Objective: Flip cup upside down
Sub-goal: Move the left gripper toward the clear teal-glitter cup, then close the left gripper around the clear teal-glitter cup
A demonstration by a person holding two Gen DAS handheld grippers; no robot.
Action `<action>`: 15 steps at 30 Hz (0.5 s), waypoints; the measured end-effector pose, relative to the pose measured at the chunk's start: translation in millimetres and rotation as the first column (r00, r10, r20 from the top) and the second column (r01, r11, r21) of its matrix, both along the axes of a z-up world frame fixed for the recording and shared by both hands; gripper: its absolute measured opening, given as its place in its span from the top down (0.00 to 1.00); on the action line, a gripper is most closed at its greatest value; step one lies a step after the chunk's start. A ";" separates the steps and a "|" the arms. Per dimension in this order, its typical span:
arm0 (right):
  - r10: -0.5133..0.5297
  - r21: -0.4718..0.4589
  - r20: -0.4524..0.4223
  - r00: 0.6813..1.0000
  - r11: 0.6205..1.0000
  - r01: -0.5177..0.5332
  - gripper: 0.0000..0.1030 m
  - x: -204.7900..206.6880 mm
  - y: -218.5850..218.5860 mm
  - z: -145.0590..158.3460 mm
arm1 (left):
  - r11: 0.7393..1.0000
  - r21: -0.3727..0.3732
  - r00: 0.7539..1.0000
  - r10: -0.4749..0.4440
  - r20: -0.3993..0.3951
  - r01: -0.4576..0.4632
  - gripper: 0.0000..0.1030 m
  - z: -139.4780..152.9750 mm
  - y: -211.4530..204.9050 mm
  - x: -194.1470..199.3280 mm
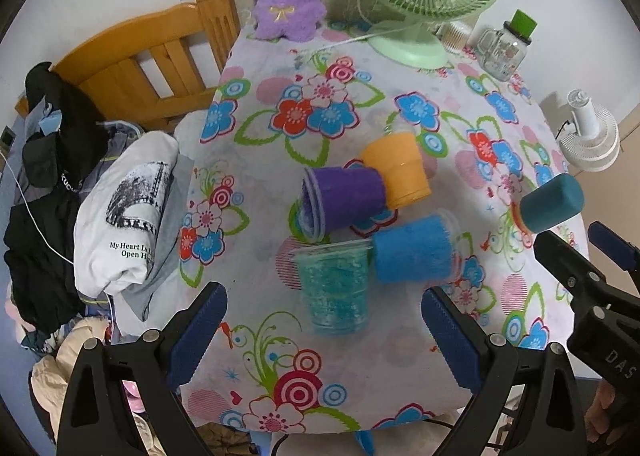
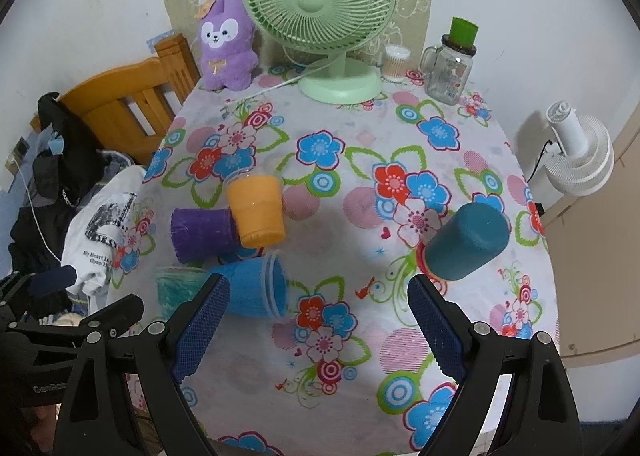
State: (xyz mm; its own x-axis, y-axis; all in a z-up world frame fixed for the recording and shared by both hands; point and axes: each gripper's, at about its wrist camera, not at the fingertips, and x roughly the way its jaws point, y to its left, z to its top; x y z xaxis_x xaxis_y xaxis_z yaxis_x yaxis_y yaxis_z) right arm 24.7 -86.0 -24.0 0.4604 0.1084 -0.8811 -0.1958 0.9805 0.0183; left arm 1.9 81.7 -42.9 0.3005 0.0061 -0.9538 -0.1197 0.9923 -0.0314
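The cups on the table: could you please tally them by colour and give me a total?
Orange cup: 1
Purple cup: 1
Blue cup: 1
Aqua cup: 1
Dark teal cup: 1
Total: 5 cups, all tipped or on their sides.

Left gripper (image 1: 324, 330) wide open, blue-padded fingers (image 1: 200, 330) spread, nothing between, hovering above bench. Right gripper (image 2: 318, 326) likewise wide open, empty, fingers (image 2: 434, 330) pointing forward and down. Both side by side at near edge, each visible at edge of other's view.
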 end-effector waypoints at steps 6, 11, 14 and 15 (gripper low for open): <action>0.013 -0.001 -0.023 1.000 1.000 -0.013 0.10 3.9 11.7 -20.0 | 1.000 -0.009 0.999 -0.004 -0.042 0.004 0.04 -23.2 7.2 5.6; 0.006 -0.011 -0.054 0.999 1.000 -0.006 0.10 7.9 16.5 -39.8 | 1.000 -0.030 0.997 -0.009 -0.082 0.006 0.04 -47.1 8.9 11.2; -0.004 -0.019 -0.082 0.997 1.000 0.002 0.10 10.2 17.1 -53.5 | 0.999 -0.040 0.994 -0.013 -0.110 0.008 0.06 -63.8 8.9 16.8; -0.006 -0.021 -0.089 0.996 1.000 0.005 0.10 10.4 17.0 -57.2 | 0.999 -0.043 0.993 -0.013 -0.117 0.008 0.07 -67.7 9.0 18.1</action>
State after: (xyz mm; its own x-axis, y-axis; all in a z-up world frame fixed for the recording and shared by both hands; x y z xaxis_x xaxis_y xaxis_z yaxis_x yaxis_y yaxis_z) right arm 35.1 -68.9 -81.2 0.3802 0.0869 -0.9208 -0.1889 0.9819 0.0147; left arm 20.0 90.7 -110.6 0.1860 -0.0380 -0.9818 -0.1144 0.9916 -0.0600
